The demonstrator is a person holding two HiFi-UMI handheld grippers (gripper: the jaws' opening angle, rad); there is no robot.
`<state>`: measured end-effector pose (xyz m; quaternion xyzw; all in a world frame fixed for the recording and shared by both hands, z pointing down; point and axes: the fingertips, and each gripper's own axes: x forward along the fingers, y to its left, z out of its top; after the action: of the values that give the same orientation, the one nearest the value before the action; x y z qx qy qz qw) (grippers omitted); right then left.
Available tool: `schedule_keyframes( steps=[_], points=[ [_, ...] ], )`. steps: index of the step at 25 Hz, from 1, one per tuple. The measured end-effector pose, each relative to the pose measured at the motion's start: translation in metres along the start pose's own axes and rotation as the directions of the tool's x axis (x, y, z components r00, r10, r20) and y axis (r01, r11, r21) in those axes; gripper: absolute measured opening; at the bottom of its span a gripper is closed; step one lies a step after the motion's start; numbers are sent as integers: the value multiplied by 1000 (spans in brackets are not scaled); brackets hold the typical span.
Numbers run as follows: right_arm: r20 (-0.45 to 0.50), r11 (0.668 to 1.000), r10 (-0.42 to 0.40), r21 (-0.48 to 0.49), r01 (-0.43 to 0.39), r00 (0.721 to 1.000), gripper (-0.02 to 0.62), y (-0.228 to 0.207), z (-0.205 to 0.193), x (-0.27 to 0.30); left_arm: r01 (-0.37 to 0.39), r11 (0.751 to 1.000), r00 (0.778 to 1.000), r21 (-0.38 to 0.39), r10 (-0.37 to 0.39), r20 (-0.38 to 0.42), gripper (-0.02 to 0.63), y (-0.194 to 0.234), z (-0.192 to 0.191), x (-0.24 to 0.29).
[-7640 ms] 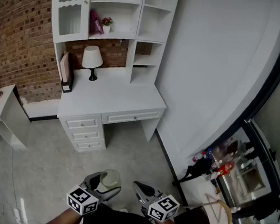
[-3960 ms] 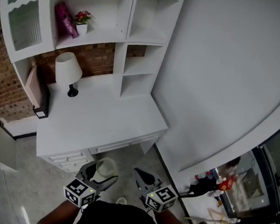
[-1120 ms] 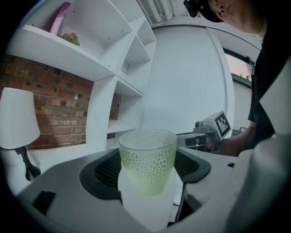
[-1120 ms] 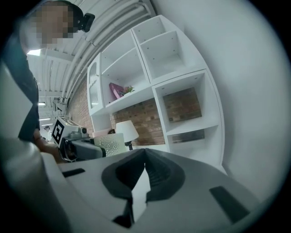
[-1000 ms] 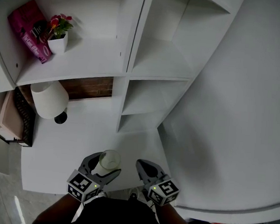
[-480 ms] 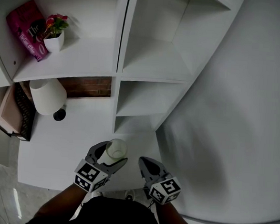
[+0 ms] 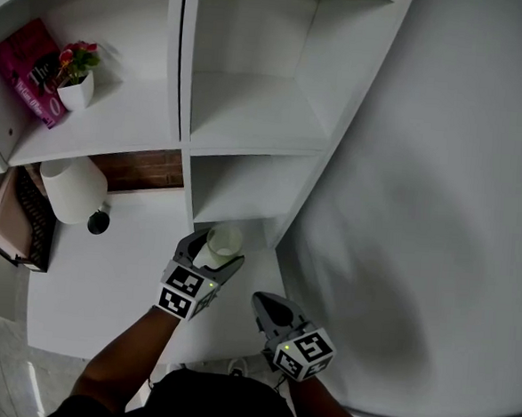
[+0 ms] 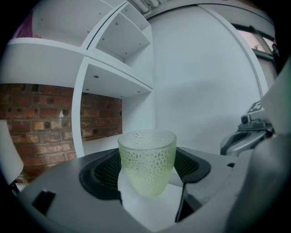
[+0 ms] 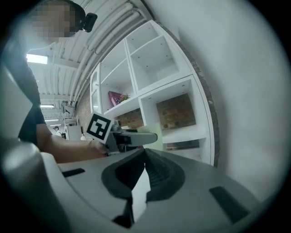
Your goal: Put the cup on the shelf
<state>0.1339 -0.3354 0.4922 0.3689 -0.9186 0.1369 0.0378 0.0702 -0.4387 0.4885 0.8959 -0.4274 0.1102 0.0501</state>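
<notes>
White shelf (image 7: pixel 250 113) stood ahead of the jaws. Left gripper (image 7: pixel 212 249) clamped the green cup (image 8: pixel 147 161) upright between its jaws, just short of the lowest cubby. Right gripper (image 9: pixel 144 157) was pressed together, empty, held back. Approach step; next probably reach in, set down, release.

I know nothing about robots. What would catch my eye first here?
A pale green dimpled cup sits upright in the left gripper, held before the white shelf unit's lowest open compartment. At upper left, a pink box and a potted flower brighten a shelf; the right gripper hangs below, shut and empty.
</notes>
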Motion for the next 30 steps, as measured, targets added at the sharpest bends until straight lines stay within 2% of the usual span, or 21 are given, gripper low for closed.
schedule_keyframes(
  steps=[6, 12, 18, 24, 30],
  points=[
    [-15, 1000, 10, 9, -10, 1000, 6, -4, -4, -7, -22, 999, 1000, 37, 22, -3, 356, 10, 19, 40],
    [-4, 1000, 17, 2, -17, 1000, 6, -6, 1, -9, -14, 997, 1000, 70, 14, 1, 356, 13, 42, 76],
    [-2, 1000, 10, 12, -10, 1000, 6, -12, 0, -12, -27, 999, 1000, 44, 27, -1, 356, 28, 59, 108],
    [-16, 1000, 3, 24, -2, 1000, 6, -19, -5, -14, -56, 997, 998, 58, 56, -7, 356, 47, 64, 133],
    [-10, 999, -3, 35, 4, 1000, 6, -25, -6, -10, -59, 997, 997, 48, 61, -45, 356, 58, 55, 154]
  ],
)
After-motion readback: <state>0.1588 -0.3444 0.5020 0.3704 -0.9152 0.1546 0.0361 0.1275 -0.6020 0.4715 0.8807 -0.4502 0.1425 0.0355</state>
